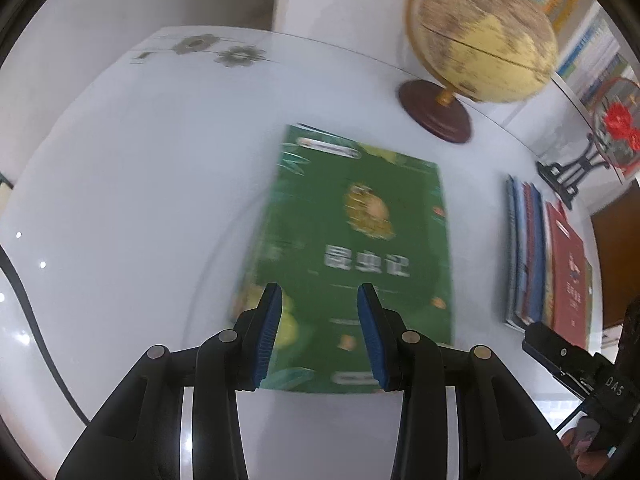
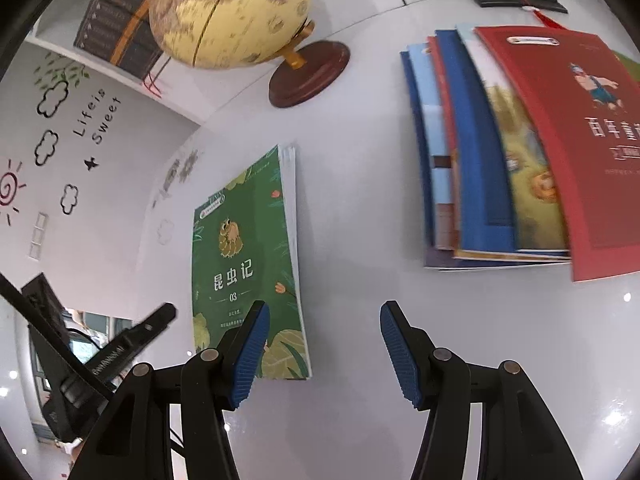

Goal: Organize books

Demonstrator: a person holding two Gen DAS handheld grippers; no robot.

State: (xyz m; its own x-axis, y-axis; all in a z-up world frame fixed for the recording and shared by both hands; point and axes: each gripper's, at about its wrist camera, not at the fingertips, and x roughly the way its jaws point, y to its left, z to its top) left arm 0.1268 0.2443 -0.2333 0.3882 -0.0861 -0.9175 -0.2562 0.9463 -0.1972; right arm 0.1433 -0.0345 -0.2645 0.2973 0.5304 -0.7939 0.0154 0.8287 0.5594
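A green book (image 1: 352,240) with a yellow insect on its cover lies flat on the white table (image 1: 140,200). My left gripper (image 1: 319,294) is open above the book's near end, one pad on each side, holding nothing. The book also shows in the right wrist view (image 2: 244,272). A fanned stack of books (image 2: 500,152) with a red one on top lies to the right; it shows in the left wrist view (image 1: 548,264). My right gripper (image 2: 323,312) is open and empty over bare table between the green book and the stack.
A yellow globe (image 1: 484,36) on a dark round base (image 1: 436,114) stands at the back. A black stand with a red ornament (image 1: 592,148) stands at the back right. Bookshelves (image 1: 580,20) line the wall behind. The right gripper shows at the left view's edge (image 1: 560,360).
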